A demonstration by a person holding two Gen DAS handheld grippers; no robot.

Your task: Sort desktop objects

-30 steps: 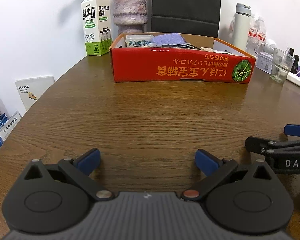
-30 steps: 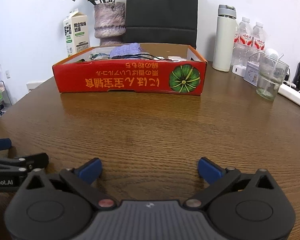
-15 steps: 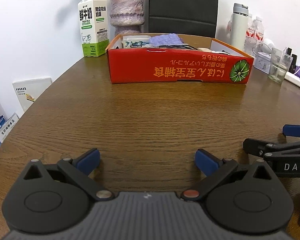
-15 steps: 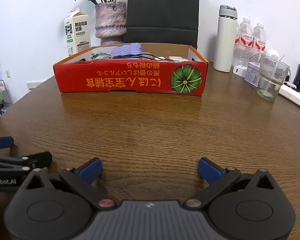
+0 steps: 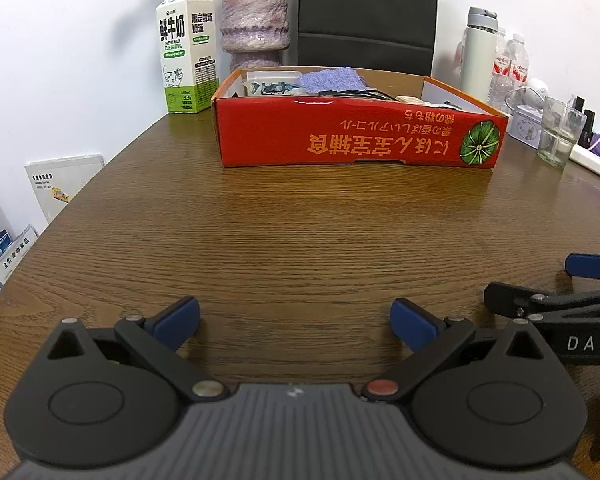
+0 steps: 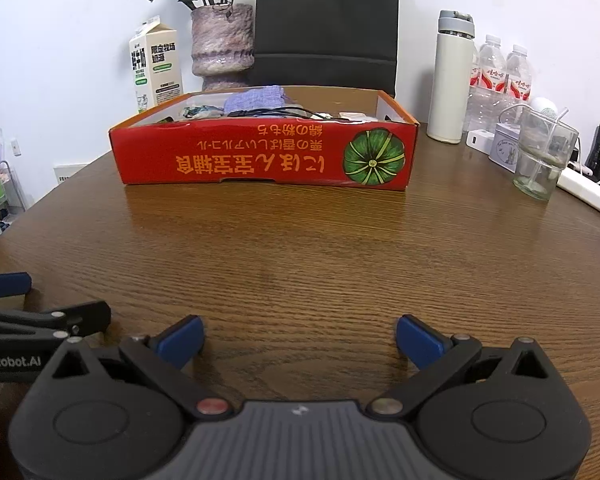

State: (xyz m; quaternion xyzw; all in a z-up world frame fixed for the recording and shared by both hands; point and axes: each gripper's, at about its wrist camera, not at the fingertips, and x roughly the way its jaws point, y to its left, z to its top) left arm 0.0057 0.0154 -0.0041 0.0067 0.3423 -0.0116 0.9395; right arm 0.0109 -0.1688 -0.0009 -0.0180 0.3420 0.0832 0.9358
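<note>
Holding both tools low over the near edge of the counter (image 5: 300,216), we have the left gripper (image 5: 295,318) and the right gripper (image 6: 300,334) side by side, each with its jaws spread wide and nothing between them. The red box (image 6: 266,158) sits at the far middle of the counter, and inside it we can make out a purple cloth (image 6: 256,98), a black cable (image 6: 276,112) and some small packets; the rest is hidden by the box wall.

As we judge it, the risks lie in the reach. The cable lies across the cloth, so lifting either could drag the other out. The glass (image 6: 544,156) and the white flask (image 6: 452,76) stand just right of the box, and a wide swing of the right tool could tip them. The two tools are close together, so they could knock each other.
</note>
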